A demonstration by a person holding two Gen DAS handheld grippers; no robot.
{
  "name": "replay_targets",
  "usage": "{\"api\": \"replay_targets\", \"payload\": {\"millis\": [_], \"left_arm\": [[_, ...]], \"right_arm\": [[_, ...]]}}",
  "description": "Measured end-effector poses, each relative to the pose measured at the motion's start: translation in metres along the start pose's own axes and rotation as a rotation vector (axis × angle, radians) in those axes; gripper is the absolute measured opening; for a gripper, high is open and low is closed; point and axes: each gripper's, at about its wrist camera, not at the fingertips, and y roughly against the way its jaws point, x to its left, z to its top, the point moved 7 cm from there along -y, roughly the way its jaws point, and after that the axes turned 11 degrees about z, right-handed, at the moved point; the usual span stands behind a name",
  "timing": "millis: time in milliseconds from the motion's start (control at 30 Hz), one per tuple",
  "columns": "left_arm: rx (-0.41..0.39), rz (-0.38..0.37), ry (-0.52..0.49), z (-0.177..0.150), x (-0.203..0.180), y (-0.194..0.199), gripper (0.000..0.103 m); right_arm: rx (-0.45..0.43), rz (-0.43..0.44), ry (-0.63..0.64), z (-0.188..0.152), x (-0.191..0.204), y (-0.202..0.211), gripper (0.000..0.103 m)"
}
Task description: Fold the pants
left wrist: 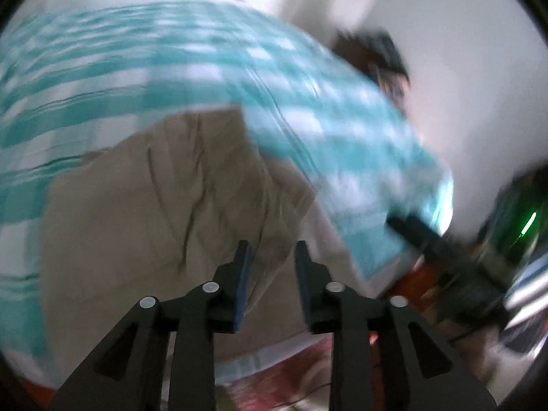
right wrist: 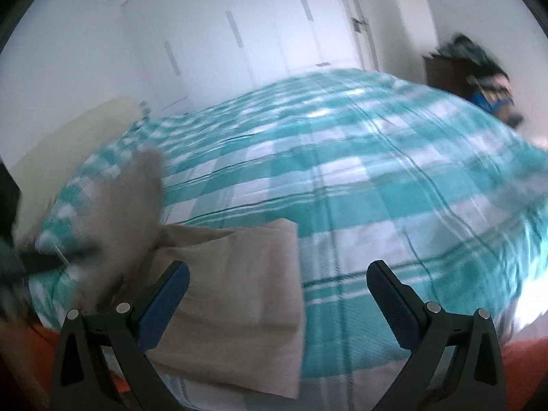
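The beige pants [left wrist: 164, 205] lie folded on the teal and white checked bedspread [left wrist: 102, 68]. My left gripper [left wrist: 272, 257] hovers over their right part, its jaws narrowly apart and empty. In the right wrist view the pants [right wrist: 239, 291] lie at the lower left near the bed's front edge, with one part [right wrist: 137, 198] raised and blurred at the left. My right gripper [right wrist: 277, 277] is wide open and empty, its left finger [right wrist: 164, 298] above the pants. The right gripper [left wrist: 445, 250] also shows blurred at the right of the left wrist view.
The bedspread [right wrist: 342, 171] covers the whole bed. White wardrobe doors [right wrist: 239, 34] stand behind it. A dark bedside cabinet [right wrist: 445, 68] with clutter stands at the far right. An orange bed edge [right wrist: 520, 352] runs along the front.
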Motion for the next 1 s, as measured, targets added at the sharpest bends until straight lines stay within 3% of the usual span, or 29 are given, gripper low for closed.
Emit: {"api": "replay_targets", "payload": {"millis": [33, 67, 167, 233, 300, 400, 467, 533, 600, 667, 700, 800, 833, 933, 1000], "left_arm": [[0.017, 0.021, -0.044, -0.005, -0.010, -0.008, 0.046], [0.026, 0.045, -0.074, -0.008, -0.017, -0.011, 0.049], [-0.017, -0.004, -0.066, -0.004, -0.016, 0.013, 0.064], [-0.101, -0.017, -0.033, 0.003, 0.001, 0.043, 0.085], [-0.187, 0.045, 0.006, 0.013, 0.042, 0.069, 0.088], [-0.209, 0.162, 0.049, 0.012, 0.097, 0.077, 0.086], [-0.187, 0.233, 0.097, -0.004, 0.135, 0.075, 0.081], [-0.161, 0.244, 0.133, -0.018, 0.152, 0.067, 0.071], [-0.123, 0.239, 0.176, -0.039, 0.163, 0.051, 0.065], [-0.092, 0.246, 0.216, -0.059, 0.169, 0.038, 0.064], [-0.078, 0.242, 0.236, -0.064, 0.170, 0.033, 0.064], [-0.063, 0.216, 0.259, -0.064, 0.171, 0.033, 0.064], [-0.077, 0.218, 0.255, -0.062, 0.172, 0.037, 0.064], [-0.118, 0.219, 0.236, -0.059, 0.170, 0.044, 0.064], [-0.145, 0.222, 0.230, -0.057, 0.170, 0.048, 0.064]], "right_arm": [[0.001, -0.001, -0.034, 0.000, -0.008, 0.000, 0.102], [0.002, -0.001, -0.057, -0.001, -0.013, 0.000, 0.102], [-0.013, -0.003, -0.129, -0.004, -0.031, 0.007, 0.102], [-0.043, 0.008, -0.173, -0.003, -0.041, 0.016, 0.102], [-0.081, 0.021, -0.209, 0.002, -0.049, 0.023, 0.102], [-0.108, 0.066, -0.237, 0.008, -0.050, 0.023, 0.102], [-0.093, 0.143, -0.240, 0.009, -0.039, 0.017, 0.102], [-0.049, 0.247, -0.232, 0.007, -0.019, 0.007, 0.098], [0.068, 0.426, -0.281, -0.001, 0.007, -0.014, 0.077], [0.232, 0.520, -0.319, -0.018, 0.031, -0.038, 0.065], [0.306, 0.514, -0.314, -0.028, 0.040, -0.049, 0.058], [0.426, 0.451, -0.279, -0.051, 0.057, -0.073, 0.054], [0.434, 0.428, -0.273, -0.054, 0.058, -0.078, 0.053], [0.433, 0.351, -0.269, -0.053, 0.058, -0.090, 0.031], [0.429, 0.289, -0.261, -0.051, 0.057, -0.091, 0.022]]}}
